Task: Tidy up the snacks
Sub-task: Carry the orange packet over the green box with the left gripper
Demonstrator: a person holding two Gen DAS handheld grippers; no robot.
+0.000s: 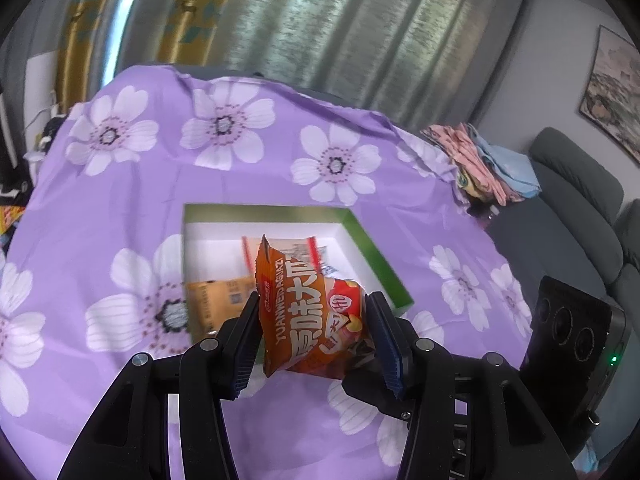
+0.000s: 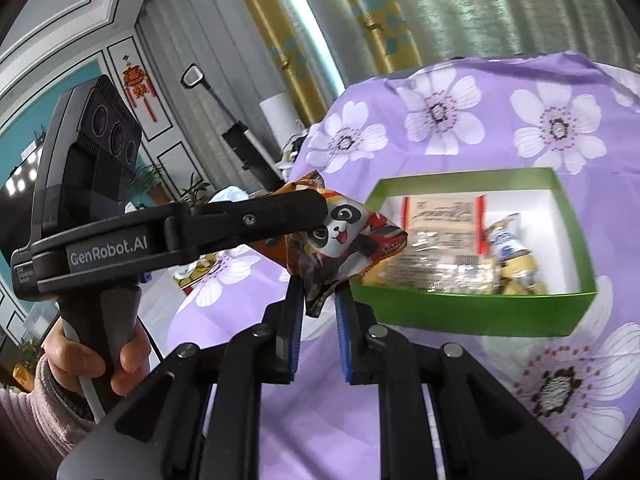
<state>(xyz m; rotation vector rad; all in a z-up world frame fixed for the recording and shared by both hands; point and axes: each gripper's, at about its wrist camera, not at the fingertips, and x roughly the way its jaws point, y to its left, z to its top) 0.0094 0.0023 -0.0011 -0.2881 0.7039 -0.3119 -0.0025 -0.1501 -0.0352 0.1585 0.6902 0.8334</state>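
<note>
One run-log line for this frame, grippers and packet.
left gripper: shut on orange snack packet | right gripper: shut on the packet's corner | green box: holds snacks | packet held short of the box

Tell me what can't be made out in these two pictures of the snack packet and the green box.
- Orange snack packet: left wrist view, lower edge hidden behind the left gripper.
- Green box: left wrist view, near wall covered by the packet.
- Box contents: right wrist view, labels blurred.
- Right gripper: whether its pads pinch the packet's corner is unclear.
</note>
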